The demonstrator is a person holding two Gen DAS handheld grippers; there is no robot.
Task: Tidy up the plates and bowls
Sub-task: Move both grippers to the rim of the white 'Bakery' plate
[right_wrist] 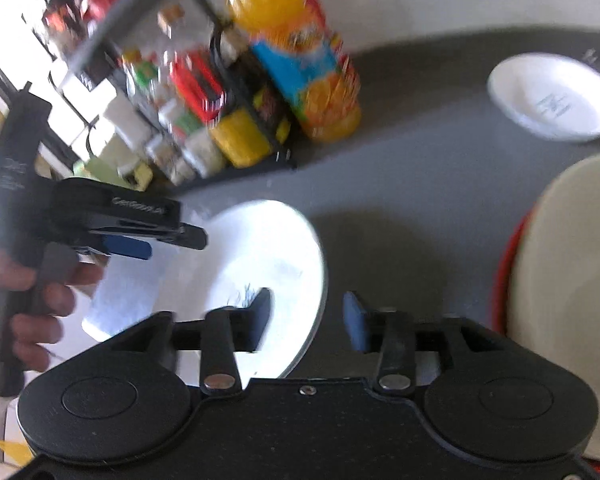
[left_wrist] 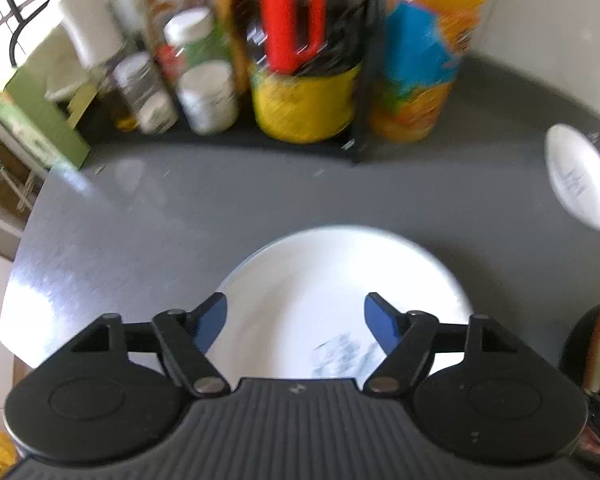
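The left claw [left_wrist: 296, 322] hangs just above a big white plate [left_wrist: 339, 280], with its two blue fingers [left_wrist: 212, 320] wide apart and nothing between them. The plate lies flat on the grey surface [left_wrist: 220, 200], right under and a bit ahead of the claw. I think the claw is open like this so it can slide over the plate's near edge and pinch it.

The right claw [right_wrist: 305, 316] is open too and holds nothing. From its side, the same white plate [right_wrist: 268, 248] is ahead and to its left, and the left claw sits over the plate's far side with a hand [right_wrist: 40, 292] around its grip. To the right of the right claw is a stack: a pale plate [right_wrist: 571, 272] resting on a red one [right_wrist: 503, 272]. That looks like the pile where plates go. Far ahead on the right a small white bowl [right_wrist: 551, 96] sits alone, well apart from the plates.

Bottles and jars [left_wrist: 300, 60] stand in a rack far ahead, so lifting needs care.
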